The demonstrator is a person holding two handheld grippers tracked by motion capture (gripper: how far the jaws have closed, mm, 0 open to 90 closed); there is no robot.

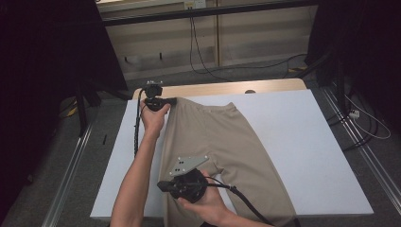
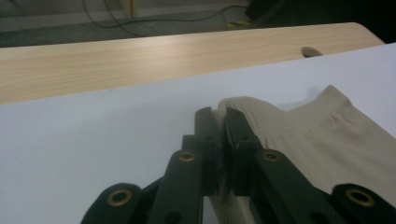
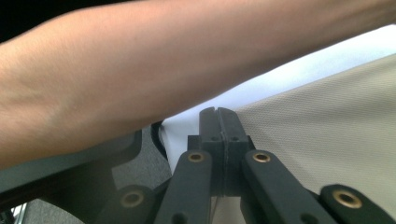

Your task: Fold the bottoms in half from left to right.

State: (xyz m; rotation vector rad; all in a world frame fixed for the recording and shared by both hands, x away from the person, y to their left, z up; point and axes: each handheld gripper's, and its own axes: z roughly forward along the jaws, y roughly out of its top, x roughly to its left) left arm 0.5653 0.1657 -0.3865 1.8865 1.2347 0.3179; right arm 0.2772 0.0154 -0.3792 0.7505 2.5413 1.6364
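No writing or brand is showing anywhere on the cloth or the tools, so on to the layout. One pair of beige trousers (image 1: 222, 142) is lying on the white sheet (image 1: 293, 142) that is covering the counter (image 1: 227, 88), waistband at the far end, legs running toward the person. Two grippers are working it. The left gripper (image 1: 171, 100) is sitting at the far left corner of the waistband, and in the left gripper view its fingers (image 2: 236, 130) are pinching that corner of fabric, which is bunching up between the pads. The right gripper (image 1: 163, 185) is down at the near left edge of the trousers, its fingers (image 3: 229, 126) pressed tight together right at the cloth's edge; the fabric seems to be running in under them, though the actual bite is hard to see. A grey three-cornered plate (image 1: 187, 164) is riding on top of it.

Two forearms are coming in from the bottom, and the left forearm (image 3: 163, 70) is crossing right over the right gripper view. Beyond the counter, black cables (image 1: 198, 56) are trailing across the grey floor (image 1: 265, 71), with dark stands on both sides.
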